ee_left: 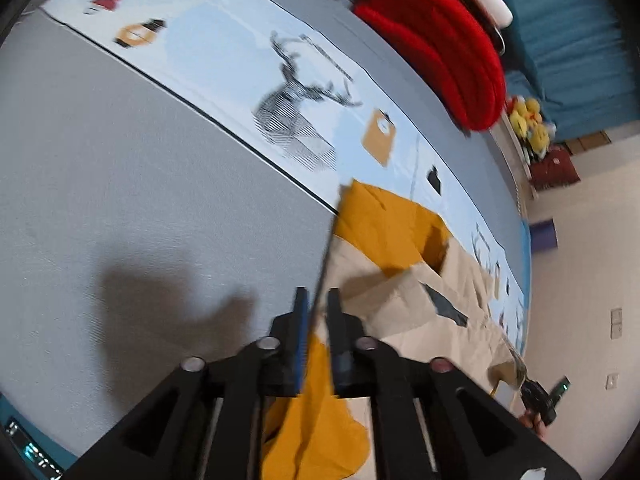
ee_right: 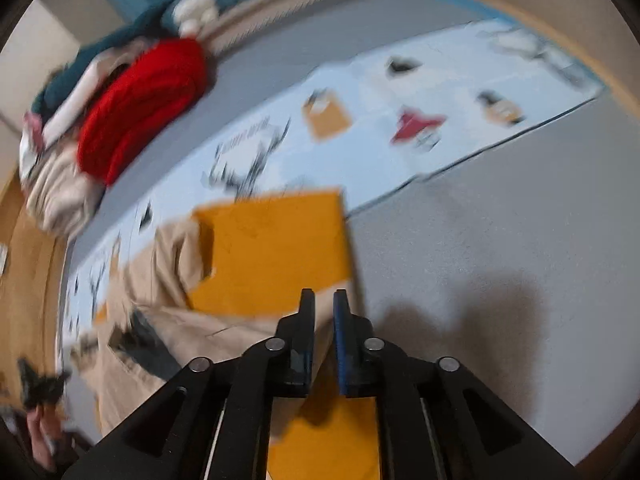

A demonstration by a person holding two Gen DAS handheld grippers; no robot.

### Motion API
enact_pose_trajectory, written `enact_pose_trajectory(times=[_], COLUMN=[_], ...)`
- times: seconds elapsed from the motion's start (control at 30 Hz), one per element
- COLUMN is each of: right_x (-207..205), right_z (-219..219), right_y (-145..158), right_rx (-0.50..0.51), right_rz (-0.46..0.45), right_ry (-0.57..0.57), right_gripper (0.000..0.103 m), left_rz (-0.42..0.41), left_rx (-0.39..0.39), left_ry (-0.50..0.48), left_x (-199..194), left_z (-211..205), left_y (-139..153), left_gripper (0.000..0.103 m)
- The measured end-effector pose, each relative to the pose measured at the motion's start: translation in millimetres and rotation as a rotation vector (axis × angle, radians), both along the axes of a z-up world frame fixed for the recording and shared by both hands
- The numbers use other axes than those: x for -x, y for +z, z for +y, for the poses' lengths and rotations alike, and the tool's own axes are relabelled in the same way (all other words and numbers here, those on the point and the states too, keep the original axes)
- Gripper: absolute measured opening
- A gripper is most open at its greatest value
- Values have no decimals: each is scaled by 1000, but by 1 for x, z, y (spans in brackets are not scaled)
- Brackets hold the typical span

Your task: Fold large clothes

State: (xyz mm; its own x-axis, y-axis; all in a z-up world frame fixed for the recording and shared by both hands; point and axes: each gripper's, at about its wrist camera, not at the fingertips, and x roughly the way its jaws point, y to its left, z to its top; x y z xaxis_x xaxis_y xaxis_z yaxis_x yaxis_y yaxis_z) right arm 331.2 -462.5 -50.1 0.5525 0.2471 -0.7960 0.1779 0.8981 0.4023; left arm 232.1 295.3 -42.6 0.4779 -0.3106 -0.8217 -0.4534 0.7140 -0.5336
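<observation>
On grey table (ee_left: 120, 160): mustard-and-beige folded fabric garment (ee_left: 384, 224); left gripper (ee_left: 318, 300) jaws narrow around its edge, right gripper (ee_right: 323, 300) jaws narrow, empty.

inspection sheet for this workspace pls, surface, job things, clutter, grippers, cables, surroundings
surface: grey bed cover with a pale blue printed strip across it
job's things: mustard and beige garment lying on the cover, partly over the strip
clutter: red knit on a heap of clothes at the far edge
grippers: left gripper and right gripper, jaws slightly apart, garment edge between them
cables: nothing seen
surroundings: teal curtain, yellow soft toys, pale wall
</observation>
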Motion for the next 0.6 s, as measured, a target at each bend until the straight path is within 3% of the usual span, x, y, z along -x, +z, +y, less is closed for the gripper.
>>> enact_pose_trajectory(times=[0.03,0.1,0.23,0.4,0.6], right_x=[4,13,21,30,36], right_z=[-4,-11,3,32,34], right_y=[2,-1,-18,-66,-74], right_rx=[-1,-27,-27,138,145], right_rz=[-10,-10,63,288,303], right_ry=[-20,-45,61,237,289], right_gripper=[35,45,47,48,48], left_rz=[5,13,36,56,61], left_rx=[-5,-12,-39,-105,-169], left_ry=[-4,-36,-123,-217,-261], left_x=[5,8,9,-2,-22], left_z=[-1,-10,-39,-73,-98], left_y=[0,-2,-9,-14,-18], left_gripper=[20,22,34,42,45])
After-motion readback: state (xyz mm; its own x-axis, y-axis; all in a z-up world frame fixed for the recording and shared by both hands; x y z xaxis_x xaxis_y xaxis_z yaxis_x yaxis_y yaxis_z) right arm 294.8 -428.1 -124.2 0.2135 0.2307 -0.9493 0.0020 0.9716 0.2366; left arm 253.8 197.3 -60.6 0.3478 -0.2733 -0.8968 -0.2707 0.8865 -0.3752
